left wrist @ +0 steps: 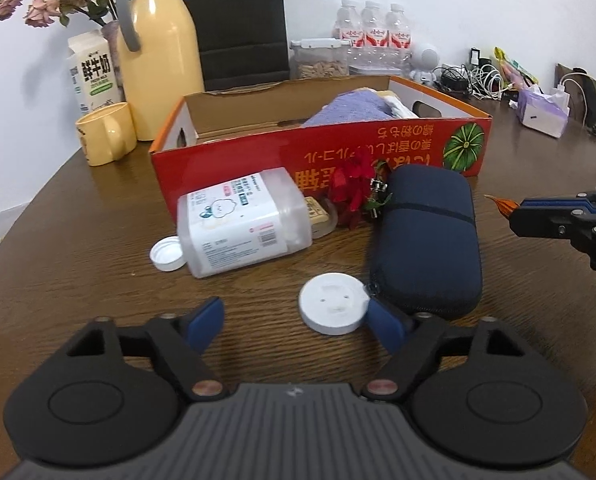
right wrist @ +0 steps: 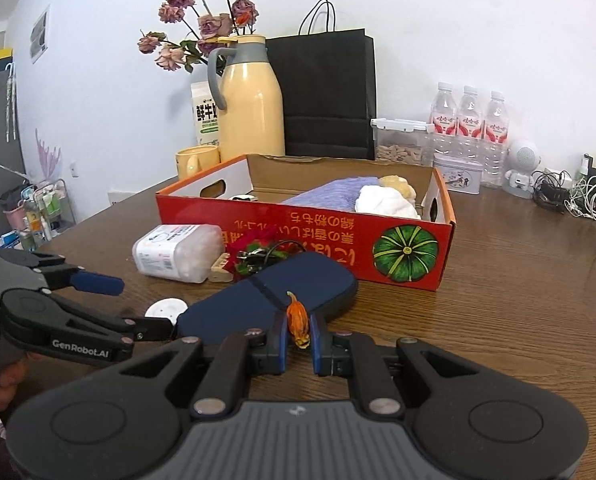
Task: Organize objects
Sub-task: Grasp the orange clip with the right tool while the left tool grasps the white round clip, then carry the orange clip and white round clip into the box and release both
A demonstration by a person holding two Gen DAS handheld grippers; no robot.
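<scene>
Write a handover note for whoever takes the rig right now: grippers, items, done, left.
Left gripper: open, empty, low over the table by the white disc.
Right gripper: shut on a small orange item.
Done: purple towel and white cloth are in the red box.
Left on the table: navy case, tipped plastic jar, its cap, red flower.

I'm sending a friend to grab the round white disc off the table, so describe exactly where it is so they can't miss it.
Start at the red cardboard box with the green pumpkin print. In front of it lies a dark blue zip case, and the round white disc sits flat at its near left corner. Unlike the smaller white bottle cap, it is wider with small slots.
</scene>
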